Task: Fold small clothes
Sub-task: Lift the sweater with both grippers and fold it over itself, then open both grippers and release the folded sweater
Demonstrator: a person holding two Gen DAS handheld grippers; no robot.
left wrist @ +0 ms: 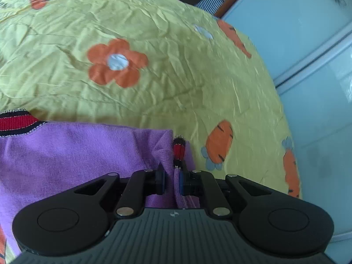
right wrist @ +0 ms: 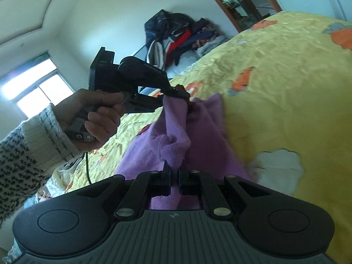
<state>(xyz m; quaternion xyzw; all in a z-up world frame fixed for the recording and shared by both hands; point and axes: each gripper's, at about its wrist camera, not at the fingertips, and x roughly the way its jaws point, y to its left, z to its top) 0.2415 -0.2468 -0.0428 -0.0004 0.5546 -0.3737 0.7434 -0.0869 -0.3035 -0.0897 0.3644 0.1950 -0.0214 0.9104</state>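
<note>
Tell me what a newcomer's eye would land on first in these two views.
The purple sweater with red striped trim, pinched by both grippers: the left gripper at a cuff, the right gripper on a bunched fold. Beneath it lies the yellow bedspread with orange flowers and carrots. In the right wrist view, a hand holds the other gripper.

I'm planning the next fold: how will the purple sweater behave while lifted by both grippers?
The purple sweater is probably floppy: it sags and bunches between the left gripper and the right gripper. Its fuzzy knit likely grips well, not slippery. It looks light, hanging from two small pinches above the yellow bedsheet.
</note>
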